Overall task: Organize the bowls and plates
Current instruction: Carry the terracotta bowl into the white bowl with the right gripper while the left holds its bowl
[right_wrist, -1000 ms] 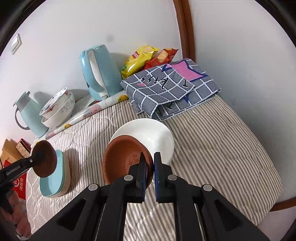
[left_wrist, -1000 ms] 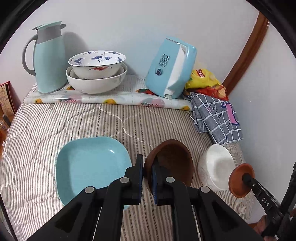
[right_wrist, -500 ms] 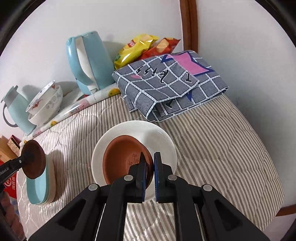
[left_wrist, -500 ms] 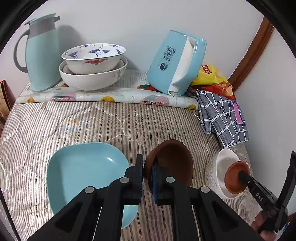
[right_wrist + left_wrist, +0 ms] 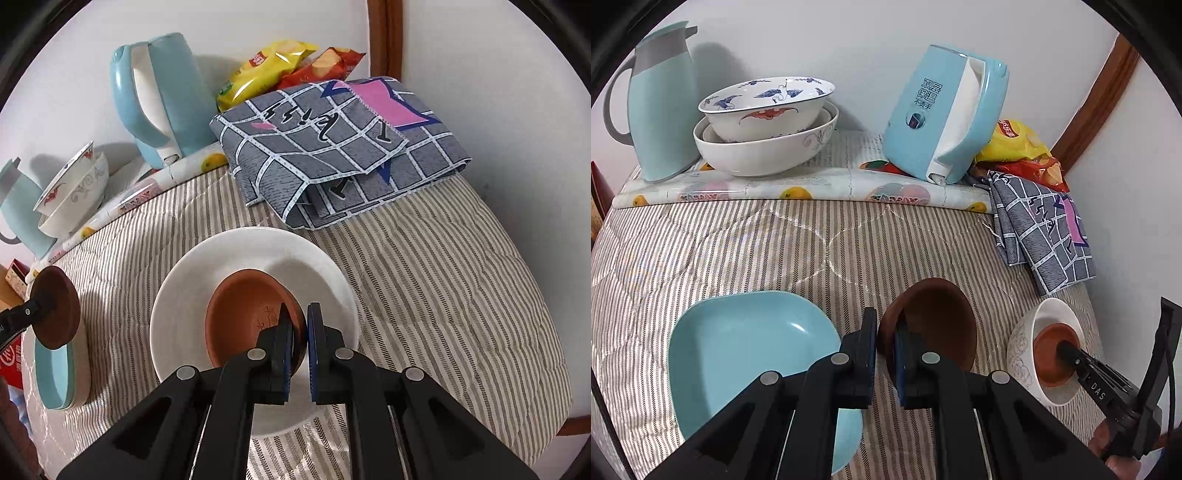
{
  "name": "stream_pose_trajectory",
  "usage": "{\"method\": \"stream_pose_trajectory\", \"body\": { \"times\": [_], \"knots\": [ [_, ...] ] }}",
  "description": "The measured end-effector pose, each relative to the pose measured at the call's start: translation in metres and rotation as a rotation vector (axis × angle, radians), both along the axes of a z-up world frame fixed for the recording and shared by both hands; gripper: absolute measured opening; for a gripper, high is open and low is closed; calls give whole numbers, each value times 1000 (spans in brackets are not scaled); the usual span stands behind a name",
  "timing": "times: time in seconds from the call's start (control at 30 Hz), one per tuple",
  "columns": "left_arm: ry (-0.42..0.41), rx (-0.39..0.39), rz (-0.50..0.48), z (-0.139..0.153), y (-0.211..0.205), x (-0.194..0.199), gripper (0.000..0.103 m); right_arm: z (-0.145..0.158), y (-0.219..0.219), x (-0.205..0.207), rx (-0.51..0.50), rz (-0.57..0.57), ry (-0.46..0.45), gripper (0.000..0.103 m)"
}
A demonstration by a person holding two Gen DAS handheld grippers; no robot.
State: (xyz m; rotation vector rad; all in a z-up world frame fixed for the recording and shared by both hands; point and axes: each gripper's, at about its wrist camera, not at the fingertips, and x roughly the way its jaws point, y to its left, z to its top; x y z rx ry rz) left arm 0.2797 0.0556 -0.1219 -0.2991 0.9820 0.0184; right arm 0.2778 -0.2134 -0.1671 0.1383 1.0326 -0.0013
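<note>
My left gripper [image 5: 885,343] is shut on the rim of a dark brown dish [image 5: 942,325], held above the striped cloth just right of the light blue square plate [image 5: 746,354]. My right gripper [image 5: 300,325] is shut on the rim of a terracotta dish [image 5: 243,317], which sits down inside the white bowl [image 5: 221,258]. In the left wrist view the same white bowl [image 5: 1023,347] holds the terracotta dish [image 5: 1051,350] with the right gripper reaching into it. The right wrist view shows the brown dish [image 5: 59,310] over the blue plate [image 5: 55,373].
At the back, two stacked patterned bowls [image 5: 764,122], a light blue jug [image 5: 661,103] and a blue kettle [image 5: 942,110] stand on a fruit-print mat [image 5: 798,188]. A grey checked cloth [image 5: 332,147] and snack bags [image 5: 273,66] lie by the wall.
Both grippers have sunk toward the table. The terracotta dish went from beside the white bowl down into it. The brown dish stays held near the blue plate.
</note>
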Motion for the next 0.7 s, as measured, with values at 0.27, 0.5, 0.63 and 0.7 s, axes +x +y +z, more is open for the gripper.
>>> {"method": "stream_pose_trajectory", "body": {
  "times": [0.27,0.5,0.63,0.7],
  "knots": [
    [4,1,-8,-2,-1,3,9,-7,5,6,-1,17,24,8],
    [17,3,-10,-7,-2,7,9,-8,9,9,-38,31,32,8],
    [14,4,-14,-6,-3,8,9,-10,13,12,-119,37,49,8],
    [13,6,-15,-6,-4,9,9,-11,17,12,-161,47,54,8]
  ]
}}
